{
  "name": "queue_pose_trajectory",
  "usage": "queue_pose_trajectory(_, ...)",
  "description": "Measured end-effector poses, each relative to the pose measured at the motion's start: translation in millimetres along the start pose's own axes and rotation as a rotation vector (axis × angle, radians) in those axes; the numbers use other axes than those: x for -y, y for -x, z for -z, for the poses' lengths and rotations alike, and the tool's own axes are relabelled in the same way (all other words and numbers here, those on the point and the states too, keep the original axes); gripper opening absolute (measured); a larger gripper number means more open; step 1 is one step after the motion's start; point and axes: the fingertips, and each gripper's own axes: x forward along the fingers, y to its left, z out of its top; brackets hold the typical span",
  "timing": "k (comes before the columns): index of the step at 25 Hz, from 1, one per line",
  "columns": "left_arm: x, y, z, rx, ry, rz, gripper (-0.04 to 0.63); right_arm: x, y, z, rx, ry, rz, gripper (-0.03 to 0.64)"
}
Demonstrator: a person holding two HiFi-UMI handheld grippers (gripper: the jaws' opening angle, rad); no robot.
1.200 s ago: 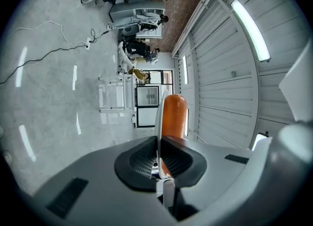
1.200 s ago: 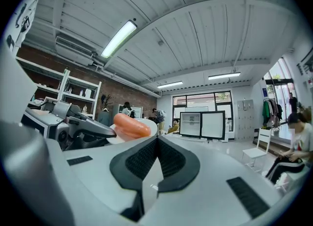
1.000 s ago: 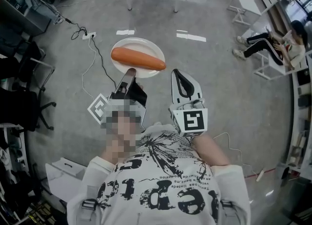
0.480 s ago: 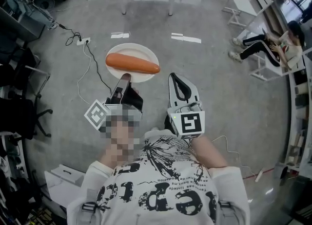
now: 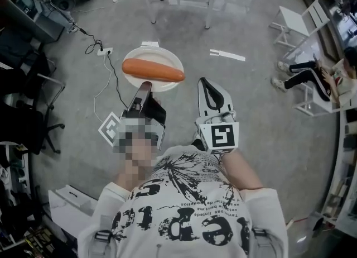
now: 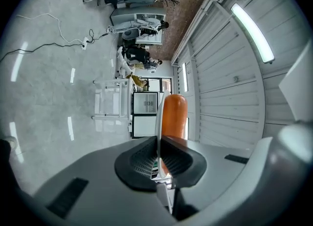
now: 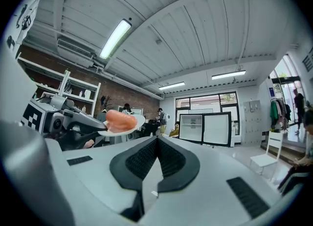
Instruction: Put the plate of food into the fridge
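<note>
A white plate (image 5: 162,57) carrying one long orange sausage (image 5: 153,70) hangs in the air above the grey floor. My left gripper (image 5: 146,86) is shut on the plate's near rim. In the left gripper view the plate (image 6: 158,122) stands edge-on between the pads, with the sausage (image 6: 173,115) beside it. My right gripper (image 5: 206,82) hovers to the right of the plate, shut and holding nothing. Its own view shows the closed right gripper (image 7: 157,139), the sausage (image 7: 120,119) at left, and a glass-door fridge (image 7: 204,128) far ahead.
A white table frame (image 5: 207,3) stands ahead at the top. A power strip with cables (image 5: 106,51) lies on the floor at left, near dark office chairs (image 5: 28,123). A person sits on a white chair (image 5: 315,75) at the right. Tape marks (image 5: 227,55) are on the floor.
The floor has slid under me: table frame, tape marks and seated person shifted in the head view. Both grippers and the plate keep their places relative to my body.
</note>
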Motion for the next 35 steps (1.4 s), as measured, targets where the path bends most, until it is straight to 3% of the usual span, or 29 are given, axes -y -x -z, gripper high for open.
queue_pose_trajectory(7,3.6,-67.6,16.9,0.035,0.018,0.030,0.021,56.9,-41.3,-0.7,0.005,0.018,-0.069,0.000)
queue_pose_trajectory(13,-8.3,-106.0,8.7,0.045,-0.035,0.001,0.021,83.8,-74.2,10.7,0.004,0.006,-0.069,0.000)
queue_pose_trajectory(17,-12.5,-143.0,-9.5,0.008,-0.033,0.015,0.021,93.2,-109.3,12.8,-0.004,0.031,-0.032,0.000)
queue_pose_trajectory(23,-30.2,-206.1,-44.8,-0.033,0.031,0.025,0.021,114.1,-172.3,13.9,-0.006,0.018,0.030,0.000)
queue_pose_trajectory(30,0.2,-304.0,-127.6,-0.077,-0.013,0.076,0.021,132.3,-288.7,-19.7,0.020,0.035,0.094,0.000)
queue_pose_trajectory(35,-12.8,-316.8,-142.6,-0.107,-0.026,0.110,0.021,126.1,-309.9,-1.1,0.047,0.020,0.094,0.000)
